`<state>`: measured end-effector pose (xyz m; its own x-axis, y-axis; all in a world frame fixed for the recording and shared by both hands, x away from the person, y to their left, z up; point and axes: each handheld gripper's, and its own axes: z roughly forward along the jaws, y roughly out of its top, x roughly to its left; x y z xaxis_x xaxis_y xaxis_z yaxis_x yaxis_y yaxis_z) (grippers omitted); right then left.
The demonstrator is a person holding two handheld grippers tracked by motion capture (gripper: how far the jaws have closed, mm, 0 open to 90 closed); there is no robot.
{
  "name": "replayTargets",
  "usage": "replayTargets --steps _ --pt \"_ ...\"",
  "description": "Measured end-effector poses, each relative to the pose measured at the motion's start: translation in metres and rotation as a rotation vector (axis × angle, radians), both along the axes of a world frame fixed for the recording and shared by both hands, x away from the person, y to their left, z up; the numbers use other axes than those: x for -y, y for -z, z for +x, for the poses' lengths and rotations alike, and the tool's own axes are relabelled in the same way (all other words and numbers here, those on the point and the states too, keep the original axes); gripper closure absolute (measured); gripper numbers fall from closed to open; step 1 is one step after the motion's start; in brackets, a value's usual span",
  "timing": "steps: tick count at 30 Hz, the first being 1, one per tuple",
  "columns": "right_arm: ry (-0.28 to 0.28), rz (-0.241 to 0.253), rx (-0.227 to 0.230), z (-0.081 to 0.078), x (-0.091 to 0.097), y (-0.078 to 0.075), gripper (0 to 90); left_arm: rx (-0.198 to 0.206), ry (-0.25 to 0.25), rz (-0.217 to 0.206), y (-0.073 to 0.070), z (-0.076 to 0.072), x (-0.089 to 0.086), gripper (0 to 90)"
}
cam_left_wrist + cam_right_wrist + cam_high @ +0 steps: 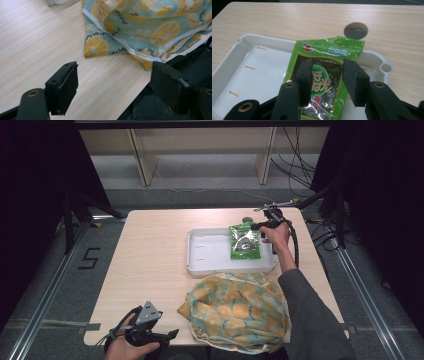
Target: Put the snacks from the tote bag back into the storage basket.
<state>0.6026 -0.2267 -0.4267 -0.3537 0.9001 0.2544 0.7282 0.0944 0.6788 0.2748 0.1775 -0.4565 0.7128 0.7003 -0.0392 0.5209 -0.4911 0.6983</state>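
A pale wooden table (150, 260) holds one white tray (210, 252), one green snack packet (244, 241) and one lemon-print cloth bag (237, 310). The packet lies at the tray's right end. The right gripper (325, 82) hovers over it, jaws partly open and straddling it, gripping nothing, probably to lift or release it. The left gripper (113, 85) rests wide open and empty at the near edge, left of the bag.

We are seeing bare bench (150, 255) lying open across the whole left half, wide enough for passing. The white tray (210, 252) is taking up the middle right, the green packet (244, 241) lying in its right end. The lemon-print cloth bag (237, 310) is crowding the near edge just beside the tray.
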Motion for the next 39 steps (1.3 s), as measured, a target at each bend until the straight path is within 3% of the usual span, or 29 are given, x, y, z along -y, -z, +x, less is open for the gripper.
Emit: replayTargets --steps 1,2,6,7,8,9,11,12,14,15,17,18,19,20,25,26,27,28,30,32,35,36,37,38,39 --pt "-0.003 0.034 0.005 -0.004 -0.001 -0.001 61.0 -0.006 -0.007 -0.005 0.000 0.000 0.000 21.8" --pt "-0.002 0.020 0.047 -0.005 -0.001 0.001 60.8 -0.006 -0.034 -0.027 0.002 -0.001 0.002 21.8" --pt "-0.052 0.010 0.048 -0.010 0.003 -0.003 60.1 -0.011 -0.013 -0.015 0.001 0.000 0.000 21.8" --pt "-0.063 0.003 0.070 -0.011 0.004 -0.003 59.9 -0.007 -0.016 -0.016 0.001 0.000 0.001 21.8" --pt "-0.056 -0.027 0.017 -0.015 0.005 -0.009 59.4 0.004 -0.021 -0.020 0.002 0.001 0.001 21.8" --pt "-0.081 -0.001 0.040 -0.016 0.006 -0.007 59.1 -0.001 -0.029 -0.020 0.001 0.000 0.001 21.8" --pt "-0.089 -0.018 0.031 -0.021 0.008 -0.010 58.3 -0.005 -0.036 -0.028 0.002 0.000 0.002 21.8" --pt "-0.092 -0.044 0.052 -0.024 0.010 -0.010 58.1 -0.008 -0.020 -0.015 0.001 0.000 0.000 21.8" --pt "-0.095 -0.018 0.040 -0.026 0.009 -0.012 57.8 0.001 -0.008 -0.002 0.000 0.001 -0.001 21.8" --pt "-0.100 -0.011 0.060 -0.030 0.009 -0.012 57.0 -0.004 -0.011 -0.001 0.000 0.001 -0.001 21.8" --pt "-0.111 -0.038 0.035 -0.032 0.011 -0.015 56.8 -0.009 -0.034 -0.020 0.001 0.000 0.000 21.8" --pt "-0.131 -0.034 0.050 -0.033 0.011 -0.015 56.7 -0.008 -0.042 -0.033 0.002 0.000 0.001 21.8" --pt "-0.125 -0.021 0.053 -0.035 0.011 -0.016 56.5 -0.011 -0.011 0.013 0.000 0.001 -0.002 21.8" --pt "-0.117 -0.022 0.020 -0.040 0.011 -0.020 55.9 -0.011 -0.016 0.007 0.000 0.001 -0.002 21.8" --pt "-0.139 -0.027 0.044 -0.046 0.011 -0.024 54.2 -0.008 -0.013 0.010 0.000 0.001 -0.002 21.8" --pt "-0.133 -0.005 0.018 -0.051 0.009 -0.027 53.9 -0.007 -0.016 0.002 0.000 0.001 -0.002 21.8" --pt "-0.151 -0.031 0.044 -0.051 0.011 -0.027 53.3 -0.007 -0.019 -0.003 0.001 0.001 -0.002 21.8" --pt "-0.155 -0.027 0.078 -0.055 0.010 -0.028 52.7 -0.005 -0.018 -0.003 0.001 0.001 -0.001 21.8" --pt "-0.142 -0.007 0.060 -0.059 0.007 -0.029 51.8 0.003 -0.018 -0.002 0.001 0.001 -0.002 21.8" --pt "-0.201 -0.028 0.076 -0.065 0.010 -0.033 51.7 -0.001 -0.014 0.002 0.001 0.002 -0.002 21.8" --pt "-0.200 -0.006 0.106 -0.069 0.009 -0.033 51.2 -0.001 -0.013 0.004 0.001 0.002 -0.002 21.8" --pt "-0.187 -0.015 0.069 -0.075 0.008 -0.037 50.9 -0.001 -0.009 0.013 0.000 0.002 -0.003 21.8" --pt "-0.187 -0.015 0.069 -0.075 0.008 -0.037 50.9 -0.002 -0.014 0.002 0.001 0.002 -0.002 21.8" --pt "-0.220 -0.038 0.114 -0.074 0.011 -0.037 50.9 -0.001 -0.013 0.003 0.001 0.002 -0.002 21.8" --pt "-0.227 -0.034 0.115 -0.076 0.012 -0.038 50.9 -0.002 -0.014 0.003 0.001 0.002 -0.002 21.8"
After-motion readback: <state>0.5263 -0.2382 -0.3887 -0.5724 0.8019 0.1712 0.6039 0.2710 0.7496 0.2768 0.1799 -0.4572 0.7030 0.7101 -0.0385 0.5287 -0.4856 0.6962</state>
